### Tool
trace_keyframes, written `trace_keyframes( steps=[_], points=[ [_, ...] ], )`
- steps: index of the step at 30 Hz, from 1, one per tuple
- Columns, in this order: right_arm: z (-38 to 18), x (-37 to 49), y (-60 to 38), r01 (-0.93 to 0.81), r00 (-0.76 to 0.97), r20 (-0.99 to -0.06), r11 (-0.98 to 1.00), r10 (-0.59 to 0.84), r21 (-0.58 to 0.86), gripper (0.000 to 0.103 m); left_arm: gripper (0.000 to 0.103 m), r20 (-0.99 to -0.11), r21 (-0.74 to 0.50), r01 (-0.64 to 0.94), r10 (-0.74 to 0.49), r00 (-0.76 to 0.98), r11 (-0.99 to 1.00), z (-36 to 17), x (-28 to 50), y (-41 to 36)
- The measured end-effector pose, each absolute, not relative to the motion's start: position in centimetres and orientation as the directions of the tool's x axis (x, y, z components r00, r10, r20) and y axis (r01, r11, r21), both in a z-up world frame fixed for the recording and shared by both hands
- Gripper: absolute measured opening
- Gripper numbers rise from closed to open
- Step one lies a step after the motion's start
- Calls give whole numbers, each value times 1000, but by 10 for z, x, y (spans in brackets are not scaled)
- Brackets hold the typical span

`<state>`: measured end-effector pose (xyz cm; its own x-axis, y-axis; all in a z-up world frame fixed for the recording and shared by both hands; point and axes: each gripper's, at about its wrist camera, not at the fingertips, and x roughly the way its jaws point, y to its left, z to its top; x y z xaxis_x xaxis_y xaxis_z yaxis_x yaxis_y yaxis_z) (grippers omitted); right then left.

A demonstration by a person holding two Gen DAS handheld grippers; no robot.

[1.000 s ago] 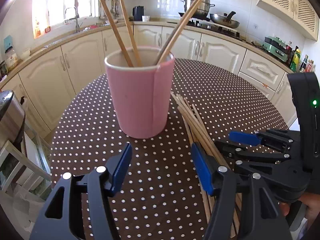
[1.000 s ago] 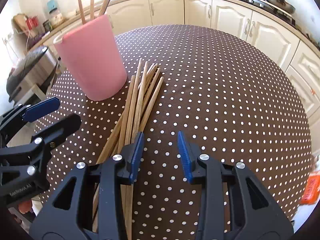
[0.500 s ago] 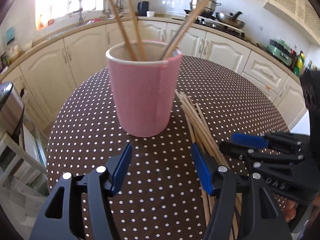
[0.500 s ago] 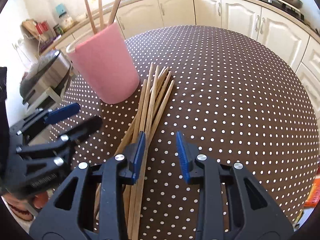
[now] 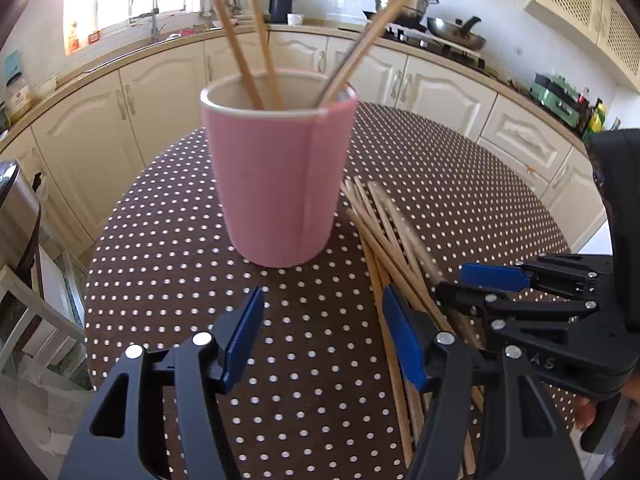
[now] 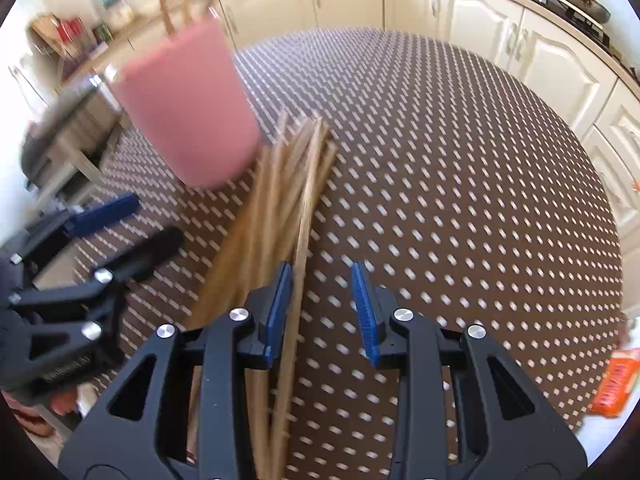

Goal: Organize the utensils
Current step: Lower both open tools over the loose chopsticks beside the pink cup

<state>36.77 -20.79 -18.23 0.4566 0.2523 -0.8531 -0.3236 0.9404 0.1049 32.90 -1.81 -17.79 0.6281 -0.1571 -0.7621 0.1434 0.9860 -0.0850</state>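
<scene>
A pink cup (image 5: 280, 168) stands upright on the dotted table and holds several wooden chopsticks (image 5: 240, 40). A loose bundle of chopsticks (image 5: 384, 232) lies on the table to its right. My left gripper (image 5: 322, 336) is open and empty, just in front of the cup. My right gripper (image 6: 322, 308) is open and empty over the near end of the bundle (image 6: 292, 184), its left finger over the sticks. The cup (image 6: 188, 112) is blurred in the right wrist view. Each gripper shows in the other's view: the right (image 5: 460, 280), the left (image 6: 132, 224).
The round table has a brown cloth with white dots (image 5: 440, 168). Kitchen cabinets and a counter (image 5: 420, 80) ring the far side. A metal bin (image 5: 16, 216) and a wooden rack stand left of the table. An orange packet (image 6: 616, 384) lies off the table's right edge.
Both grippers have moved forward toward the cup and the bundle. The right gripper now sits closer over the loose chopsticks and its view is blurred by motion.
</scene>
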Motion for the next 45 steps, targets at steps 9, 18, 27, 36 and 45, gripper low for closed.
trace_keyframes(
  steps=[9,18,27,36,45],
  points=[
    [-183,360,-222,-330,444,-855,936,268,122,29,61,-792,-112,138,-172,586,984,-187,345,-38],
    [-182,358,-236,-327,424,-837,920,346,215,29,61,-824,-138,107,-174,539,985,-195,360,-46],
    [-180,357,-247,-334,405,-838,912,367,238,29,47,-840,-86,108,-131,527,990,-194,372,-60],
    [-177,354,-250,-330,404,-841,914,361,234,29,38,-832,-252,88,-262,490,964,-192,378,-33],
    [-179,358,-245,-324,393,-857,923,333,210,29,38,-853,-131,129,-178,491,983,-190,395,-59]
  ],
)
